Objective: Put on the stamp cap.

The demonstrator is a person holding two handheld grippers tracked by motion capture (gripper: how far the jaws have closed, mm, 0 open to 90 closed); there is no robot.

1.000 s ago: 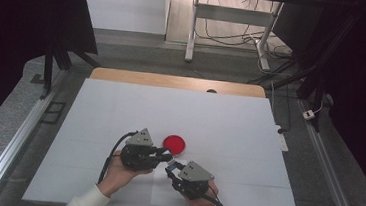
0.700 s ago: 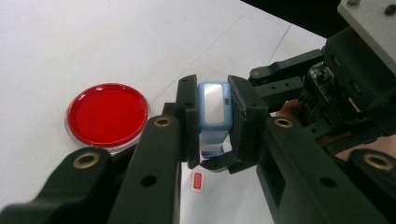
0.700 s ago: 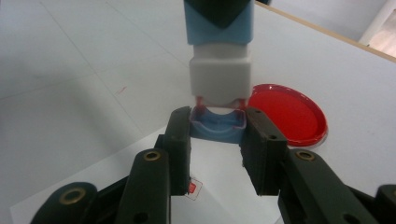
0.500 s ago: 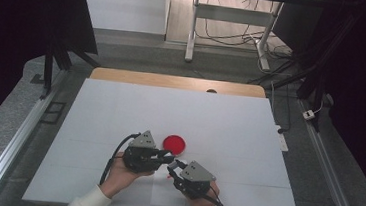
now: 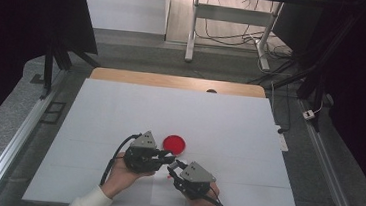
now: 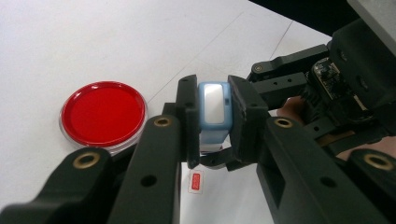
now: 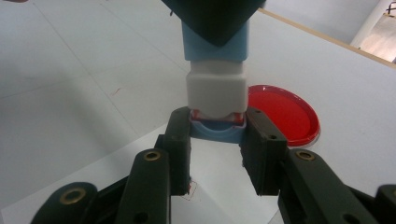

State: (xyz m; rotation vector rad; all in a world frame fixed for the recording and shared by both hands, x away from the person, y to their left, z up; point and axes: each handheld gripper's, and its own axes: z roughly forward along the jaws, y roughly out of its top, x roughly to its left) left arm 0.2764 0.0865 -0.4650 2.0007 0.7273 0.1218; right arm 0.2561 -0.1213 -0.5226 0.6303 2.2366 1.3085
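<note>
- Left tool clenched on the blue stamp body.
- Right tool clenched on its blue cap.
- Red dish on the counter, at twelve o'clock from both tools.

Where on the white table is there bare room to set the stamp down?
The white table lies bare beyond the red dish, up to the wooden edge, and toward both side edges. It is crowded at the near middle, where the left gripper and right gripper hold the stamp.
</note>
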